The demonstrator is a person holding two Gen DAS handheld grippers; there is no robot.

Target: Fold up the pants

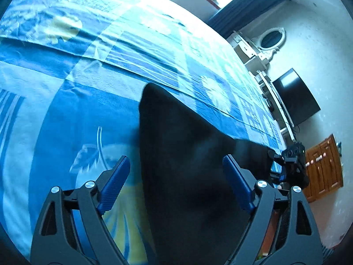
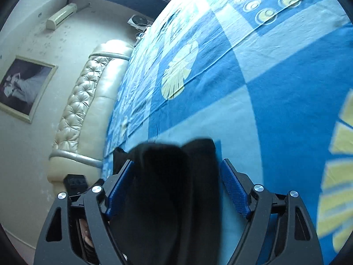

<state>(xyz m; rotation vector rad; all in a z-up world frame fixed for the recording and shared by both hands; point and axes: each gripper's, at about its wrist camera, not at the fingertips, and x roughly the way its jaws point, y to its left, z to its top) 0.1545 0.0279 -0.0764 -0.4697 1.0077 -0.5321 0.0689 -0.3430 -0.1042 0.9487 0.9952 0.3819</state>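
Black pants (image 1: 187, 165) lie on a blue patterned bed sheet (image 1: 88, 84). In the left wrist view my left gripper (image 1: 176, 165) is open, its blue pads (image 1: 117, 181) wide apart, with the dark cloth lying between them toward the right finger. In the right wrist view my right gripper (image 2: 176, 170) is open too, and a bunched end of the pants (image 2: 172, 187) fills the gap between its fingers, against the left pad (image 2: 120, 187). The right gripper also shows at the far right of the left wrist view (image 1: 293, 161).
The bed sheet (image 2: 264, 88) fills most of both views. A padded cream headboard (image 2: 88, 101) and a framed picture (image 2: 22, 88) are on the left of the right wrist view. A black TV (image 1: 295, 97), white shelves and a wooden cabinet (image 1: 324, 165) stand beyond the bed.
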